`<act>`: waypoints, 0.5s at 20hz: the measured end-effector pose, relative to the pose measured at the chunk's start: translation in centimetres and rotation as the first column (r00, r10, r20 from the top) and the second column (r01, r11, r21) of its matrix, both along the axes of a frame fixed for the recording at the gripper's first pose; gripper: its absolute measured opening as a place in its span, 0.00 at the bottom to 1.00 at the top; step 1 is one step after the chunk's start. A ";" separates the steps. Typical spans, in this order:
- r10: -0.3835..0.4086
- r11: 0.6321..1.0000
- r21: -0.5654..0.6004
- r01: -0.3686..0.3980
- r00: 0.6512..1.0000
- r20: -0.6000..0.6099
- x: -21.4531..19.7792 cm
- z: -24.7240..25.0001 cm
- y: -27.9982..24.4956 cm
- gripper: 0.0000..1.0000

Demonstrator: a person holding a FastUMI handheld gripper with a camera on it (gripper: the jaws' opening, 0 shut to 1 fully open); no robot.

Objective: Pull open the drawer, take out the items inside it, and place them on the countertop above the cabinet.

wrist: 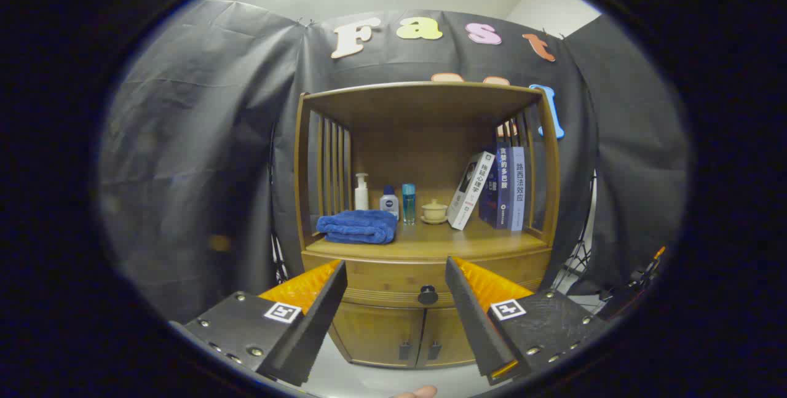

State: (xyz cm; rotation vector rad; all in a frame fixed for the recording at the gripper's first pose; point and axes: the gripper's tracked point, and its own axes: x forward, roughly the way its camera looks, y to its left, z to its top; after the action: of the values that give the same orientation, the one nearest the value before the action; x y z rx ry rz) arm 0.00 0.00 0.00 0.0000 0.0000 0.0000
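While the tool [396,275] is held with its two fingers spread wide apart and nothing between them, a wooden cabinet [424,226] with an open shelf bay on top is seen ahead of it. The closed wooden drawer [375,278] lies beyond the fingertips, and its round dark knob [427,294] is framed in the gap between the fingers, not touched by either. Below the drawer, two shut wooden doors [403,336] are seen. On the tabletop [442,241] above the drawer, a folded blue towel [358,227] is laid at the left front. Behind it stand a white pump bottle [361,192], a small blue-capped bottle [389,202] and a slim clear-blue bottle [409,203]. A pale lidded cup on a saucer [434,211] is set near the middle. A white book [470,190] is leaned against two upright blue books [510,187] at the right. A fingertip [418,392] is glimpsed at the bottom, below the cabinet doors.
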 end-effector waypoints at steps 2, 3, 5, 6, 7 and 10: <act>-0.004 1.000 0.000 0.004 1.000 0.001 0.0 0.1 -0.2 0.96; -0.004 1.000 -0.002 0.004 1.000 0.000 0.0 0.0 -0.1 0.96; -0.003 1.000 -0.004 0.003 1.000 0.006 -0.1 0.3 0.0 0.96; 0.000 1.000 -0.004 0.000 1.000 0.008 -0.2 0.4 0.1 0.96; -0.002 1.000 -0.006 0.002 1.000 0.008 -0.2 0.3 0.1 0.96; 0.000 1.000 -0.007 0.000 1.000 0.014 -0.2 0.3 0.1 0.96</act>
State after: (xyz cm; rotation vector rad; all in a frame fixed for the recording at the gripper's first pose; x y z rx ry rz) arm -0.18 0.11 0.30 -0.0066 -0.0137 0.0000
